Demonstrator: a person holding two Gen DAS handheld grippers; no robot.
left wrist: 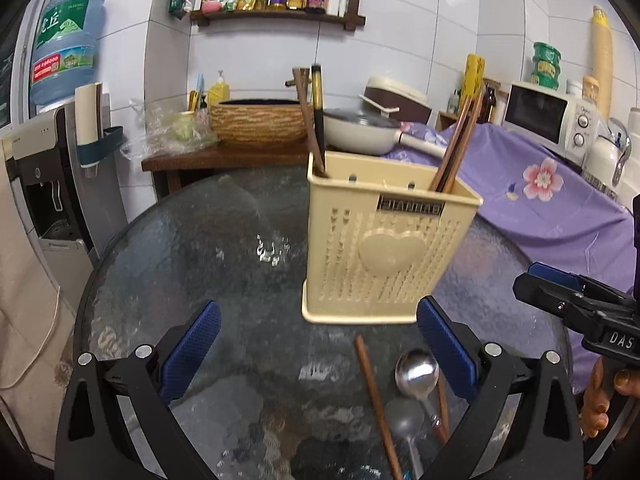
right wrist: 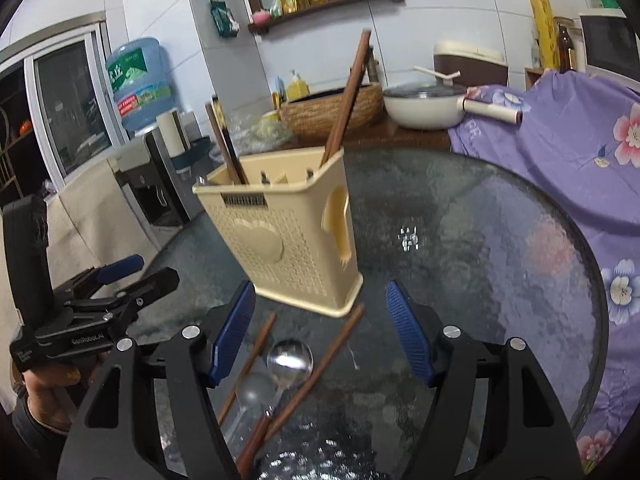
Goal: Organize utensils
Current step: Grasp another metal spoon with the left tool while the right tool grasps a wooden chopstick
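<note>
A cream plastic utensil holder (left wrist: 388, 248) (right wrist: 280, 236) stands upright on the round glass table (left wrist: 180, 260), with brown and dark chopsticks (left wrist: 314, 120) leaning in both its ends. On the glass in front of it lie a metal spoon (left wrist: 414, 372) (right wrist: 290, 358) and two brown chopsticks (left wrist: 376, 400) (right wrist: 332, 356). My left gripper (left wrist: 318, 312) is open wide just short of the holder, and the spoon sits near its right finger. My right gripper (right wrist: 320, 288) is open above the spoon and chopsticks, gripping nothing. Each gripper also shows at the edge of the other's view.
A purple flowered cloth (right wrist: 560, 152) covers the counter to the right, with a microwave (left wrist: 552, 116) on it. Behind the table a wooden bench holds a woven basin (left wrist: 256, 120) and a white pan (left wrist: 360, 128). A water dispenser (left wrist: 52, 168) stands at the left.
</note>
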